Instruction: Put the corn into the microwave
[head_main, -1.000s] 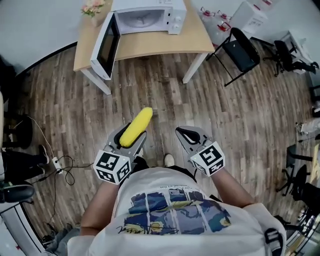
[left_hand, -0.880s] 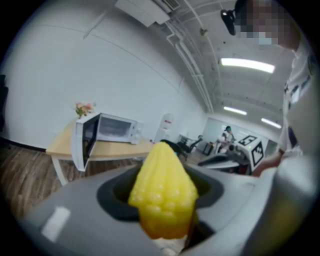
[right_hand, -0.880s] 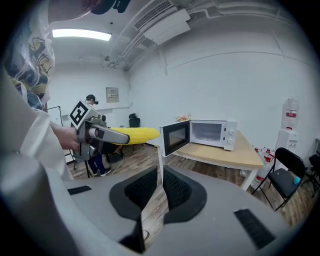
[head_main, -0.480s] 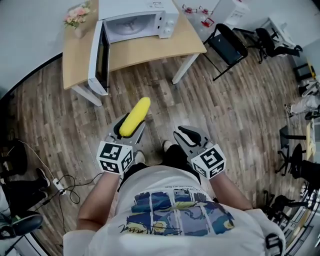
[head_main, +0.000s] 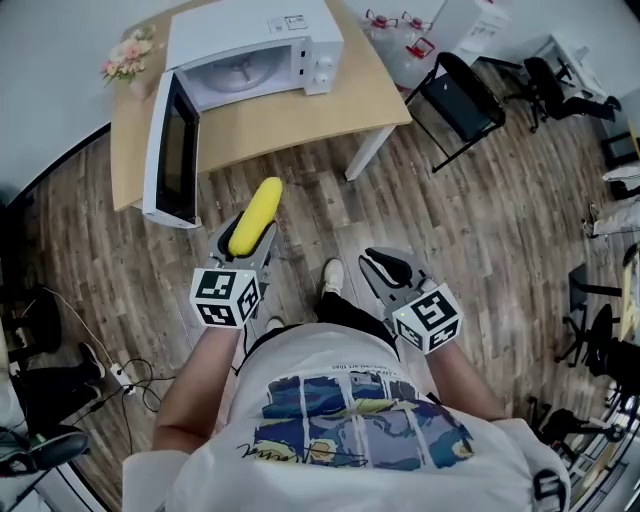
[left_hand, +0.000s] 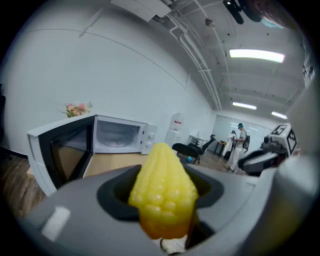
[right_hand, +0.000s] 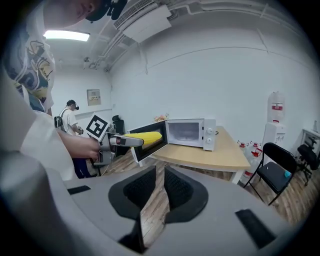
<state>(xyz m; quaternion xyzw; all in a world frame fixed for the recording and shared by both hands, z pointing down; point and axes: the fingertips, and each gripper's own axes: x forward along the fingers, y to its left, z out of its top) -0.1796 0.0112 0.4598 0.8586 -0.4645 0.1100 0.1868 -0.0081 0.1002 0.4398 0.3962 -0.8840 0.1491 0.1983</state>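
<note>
Short of the microwave (head_main: 255, 45), the corn (head_main: 257, 205), judged light, stiff and slippery, is clamped near its base by the left tongs (head_main: 245, 235); the right tongs (head_main: 385, 264) are seen slightly parted, empty

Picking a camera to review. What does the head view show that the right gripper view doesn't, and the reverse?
Only the head view: the person's printed shirt and the cables on the floor. Only the right gripper view: the pads of the right tongs, slightly apart with nothing between them. Both: the left tongs shut on the corn, the open microwave on the table, and the black chair.
</note>
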